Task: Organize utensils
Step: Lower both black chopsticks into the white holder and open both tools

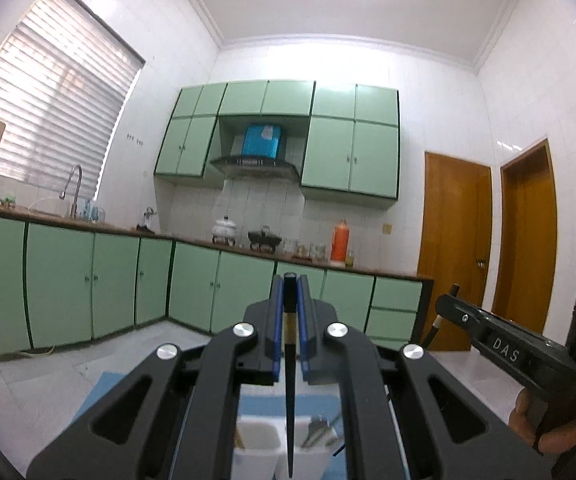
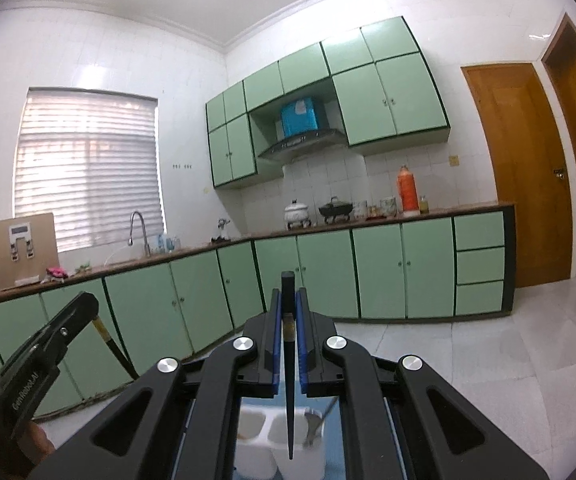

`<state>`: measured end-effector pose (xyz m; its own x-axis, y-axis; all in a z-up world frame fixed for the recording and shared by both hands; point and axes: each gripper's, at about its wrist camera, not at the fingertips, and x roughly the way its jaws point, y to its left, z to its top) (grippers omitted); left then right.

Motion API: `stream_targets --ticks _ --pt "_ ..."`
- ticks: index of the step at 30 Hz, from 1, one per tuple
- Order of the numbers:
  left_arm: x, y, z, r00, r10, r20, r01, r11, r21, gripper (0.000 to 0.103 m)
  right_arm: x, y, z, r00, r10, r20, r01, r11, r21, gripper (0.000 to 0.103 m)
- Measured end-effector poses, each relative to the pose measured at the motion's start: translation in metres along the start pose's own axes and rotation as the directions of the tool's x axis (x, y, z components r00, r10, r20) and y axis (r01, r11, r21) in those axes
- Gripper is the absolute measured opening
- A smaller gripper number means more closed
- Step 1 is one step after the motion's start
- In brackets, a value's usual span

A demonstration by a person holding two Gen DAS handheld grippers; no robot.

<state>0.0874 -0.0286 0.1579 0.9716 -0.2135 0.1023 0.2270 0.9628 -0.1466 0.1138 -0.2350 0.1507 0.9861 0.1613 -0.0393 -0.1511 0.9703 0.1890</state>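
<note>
A: Left gripper (image 1: 289, 312) status?

B: Its blue pads (image 1: 276, 320) are clamped on a black chopstick (image 1: 290, 400), held near its blunt end, tip hanging toward 6 o'clock over a white divided utensil holder (image 1: 256, 436).

A: And the right gripper (image 2: 288, 320)?

B: Likewise clamped on a second black chopstick (image 2: 289, 392), tip at 6 o'clock above the holder. A metal utensil (image 2: 315, 420) is seen in the holder's right compartment, at 5 o'clock.
</note>
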Motion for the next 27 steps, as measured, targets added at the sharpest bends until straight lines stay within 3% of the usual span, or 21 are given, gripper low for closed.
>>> stream_targets --ticks 6,11,20,27 --pt "0.035 -0.003 0.005 0.997 0.013 0.08 -0.013 1.0 0.008 0.006 0.037 0.001 0.005 1.0 -0.021 0.009 0.021 1.0 -0.021 0.007" --pt "0.065 -0.001 -0.005 0.997 0.036 0.072 -0.037 0.999 0.02 0.006 0.072 -0.002 -0.013 0.998 -0.032 -0.045 0.031 0.999 -0.021 0.007" --pt "0.103 0.018 -0.05 0.996 0.074 -0.05 -0.073 0.997 0.027 0.006 0.11 -0.015 -0.049 0.989 -0.038 -0.142 0.039 0.999 0.003 0.007" --pt "0.123 0.037 -0.079 0.98 0.096 -0.176 -0.092 0.995 0.032 0.006 0.125 -0.014 -0.074 0.98 -0.047 -0.195 0.045 0.999 -0.015 0.007"
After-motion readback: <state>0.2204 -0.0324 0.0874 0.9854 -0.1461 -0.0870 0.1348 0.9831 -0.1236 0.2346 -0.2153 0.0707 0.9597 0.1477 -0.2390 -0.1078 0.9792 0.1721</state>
